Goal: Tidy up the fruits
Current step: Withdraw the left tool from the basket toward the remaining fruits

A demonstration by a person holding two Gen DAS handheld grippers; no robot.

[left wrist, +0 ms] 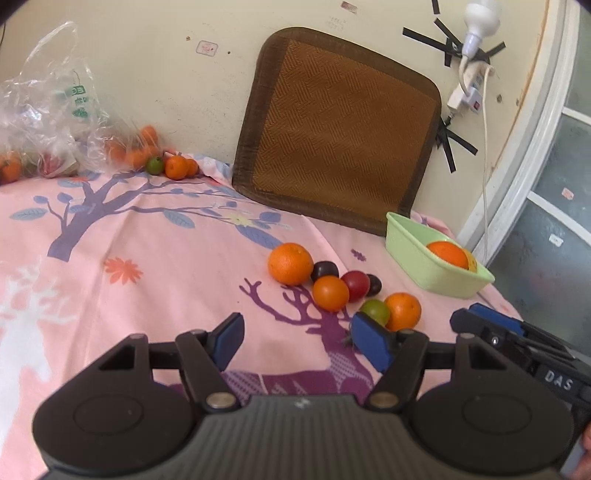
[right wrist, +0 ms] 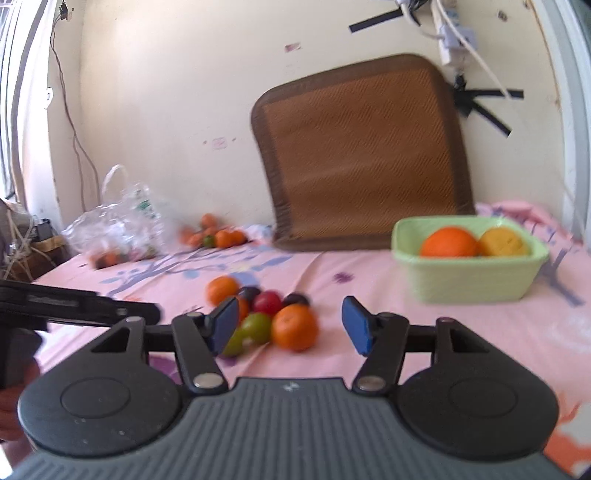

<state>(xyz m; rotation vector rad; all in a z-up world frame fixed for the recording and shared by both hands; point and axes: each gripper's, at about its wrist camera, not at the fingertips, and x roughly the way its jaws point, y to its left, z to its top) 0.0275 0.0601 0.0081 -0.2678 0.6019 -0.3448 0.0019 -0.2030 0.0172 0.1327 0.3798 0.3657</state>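
My left hand-held gripper [left wrist: 295, 341] hangs with its jaws spread wide and nothing between them, low over the pink sheet [left wrist: 155, 295] printed with purple trees and a white deer. My right hand-held gripper [right wrist: 290, 325] is likewise open and empty over the same bed; its blue-padded tips show at the right edge of the left view.

Just past the fingers lies a loose cluster of fruit on the sheet: an orange [left wrist: 402, 311] touching a green fruit [left wrist: 376, 311], then a smaller orange [left wrist: 330, 293], a red fruit [left wrist: 355, 285] and two dark plums [left wrist: 324, 270], with the biggest orange [left wrist: 290, 263] at the far left of the group.

To the right and a little farther sits a green basket [right wrist: 469, 282], holding an orange and a yellow fruit side by side.

Behind it a brown woven mat [left wrist: 343, 129] leans on the cream wall [left wrist: 166, 74]. Far left, against the wall, a clear plastic bag [left wrist: 55, 110] slumps with more fruit inside, and several oranges and a green one [left wrist: 154, 165] lie beside it. Black tape, a power strip and a bulb [left wrist: 480, 22] hang on the wall at the right.
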